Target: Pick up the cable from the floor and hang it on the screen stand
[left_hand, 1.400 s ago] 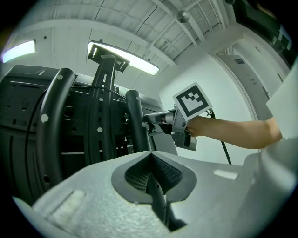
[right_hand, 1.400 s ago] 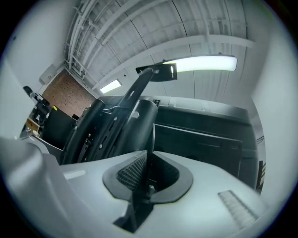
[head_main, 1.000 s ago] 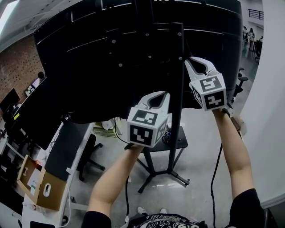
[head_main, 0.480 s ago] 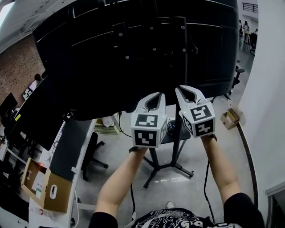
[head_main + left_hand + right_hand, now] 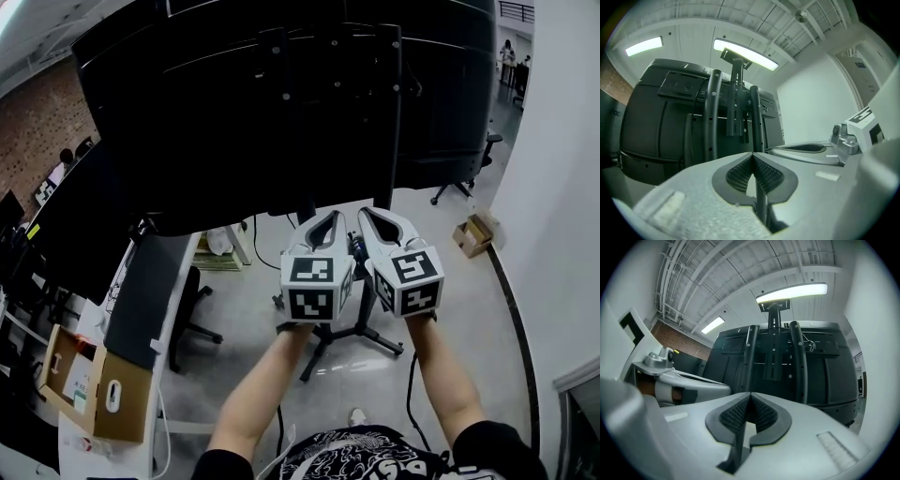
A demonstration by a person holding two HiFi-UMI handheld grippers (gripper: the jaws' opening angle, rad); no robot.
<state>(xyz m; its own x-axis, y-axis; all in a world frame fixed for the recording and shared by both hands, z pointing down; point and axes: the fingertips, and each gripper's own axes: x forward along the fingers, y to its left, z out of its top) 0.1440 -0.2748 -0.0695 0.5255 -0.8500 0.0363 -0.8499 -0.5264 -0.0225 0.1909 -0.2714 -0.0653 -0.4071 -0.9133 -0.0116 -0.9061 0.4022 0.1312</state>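
Head view: looks down on the left gripper [image 5: 327, 218] and the right gripper [image 5: 367, 214], held up side by side and almost touching, just below the dark back of the screen [image 5: 234, 112] and near the pole of the screen stand [image 5: 388, 122]. Shows the stand's feet on the grey floor [image 5: 450, 319] and a cardboard box [image 5: 94, 394] at near left.

Left gripper view: finds the fingers [image 5: 738, 171] pressed together with nothing between them. Faces the stand's upright rails.

Right gripper view: finds the fingers [image 5: 733, 414] pressed together too, and bare. Catches a thin cable [image 5: 809, 346] hanging beside the right rail, high on the stand, well apart from both grippers.
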